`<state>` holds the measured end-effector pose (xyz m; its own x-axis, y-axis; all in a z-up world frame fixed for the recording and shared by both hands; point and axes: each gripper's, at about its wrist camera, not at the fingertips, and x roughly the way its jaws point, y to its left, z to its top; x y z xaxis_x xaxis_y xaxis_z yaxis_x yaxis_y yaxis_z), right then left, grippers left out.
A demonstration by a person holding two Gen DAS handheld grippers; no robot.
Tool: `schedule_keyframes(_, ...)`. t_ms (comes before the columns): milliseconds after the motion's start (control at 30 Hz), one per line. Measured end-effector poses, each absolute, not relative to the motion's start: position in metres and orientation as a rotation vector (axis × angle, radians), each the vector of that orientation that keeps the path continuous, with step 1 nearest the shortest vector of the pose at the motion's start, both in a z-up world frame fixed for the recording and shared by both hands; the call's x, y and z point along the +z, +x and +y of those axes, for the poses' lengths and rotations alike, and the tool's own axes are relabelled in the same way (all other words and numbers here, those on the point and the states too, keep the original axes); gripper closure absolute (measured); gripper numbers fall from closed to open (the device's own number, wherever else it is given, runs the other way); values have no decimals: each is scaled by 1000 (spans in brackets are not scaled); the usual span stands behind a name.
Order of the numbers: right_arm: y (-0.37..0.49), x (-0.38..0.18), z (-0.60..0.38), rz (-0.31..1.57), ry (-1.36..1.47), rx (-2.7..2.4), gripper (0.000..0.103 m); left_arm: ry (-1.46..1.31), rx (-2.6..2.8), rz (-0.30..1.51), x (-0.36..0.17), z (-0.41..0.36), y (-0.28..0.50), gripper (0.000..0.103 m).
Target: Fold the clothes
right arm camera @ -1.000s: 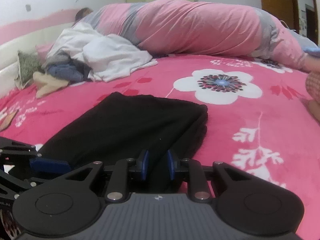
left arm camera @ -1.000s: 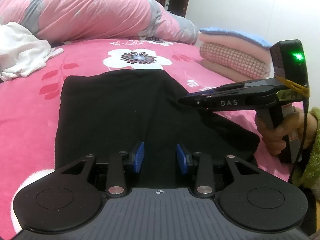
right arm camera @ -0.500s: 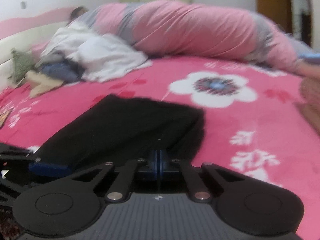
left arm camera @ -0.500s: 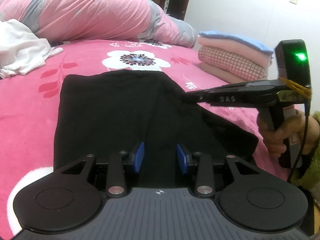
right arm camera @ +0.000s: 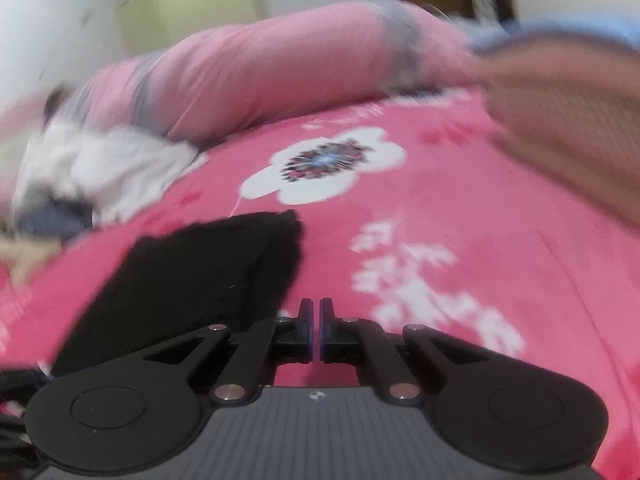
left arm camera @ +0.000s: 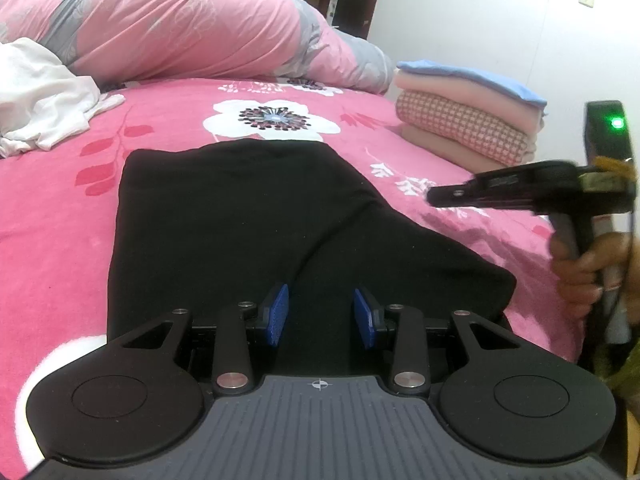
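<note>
Pink floral bedding [left arm camera: 60, 240] carries the black garment [left arm camera: 240, 232], spread flat just in front of the big white flower print, with a stack of folded laundry [left arm camera: 460, 124] well off to the garment's right. Over the garment's near edge the left gripper [left arm camera: 320, 316] hovers, fingers narrowly apart and holding nothing, while the right gripper [right arm camera: 316, 330], just off the garment's right edge, has its fingers pressed together and empty. A tidy fold probably means each gripper pinching a near corner and carrying both toward the flower evenly.
</note>
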<state>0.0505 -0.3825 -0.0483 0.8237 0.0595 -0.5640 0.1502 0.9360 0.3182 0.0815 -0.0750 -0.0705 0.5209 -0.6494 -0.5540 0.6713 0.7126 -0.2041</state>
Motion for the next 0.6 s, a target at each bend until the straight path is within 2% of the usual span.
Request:
schedule_keyframes(133,32,-42,-384,611,478,53,97,35,-791,650,-70,-75,82,67)
schedule_keyframes(233,24,-39,-370,627,487,120,82,36,-781,655,-66,-73,81,67)
schedule_keyframes(600,-15,-45,-361,659,548,127,81,-65,-608,678,-48,-1,61,67)
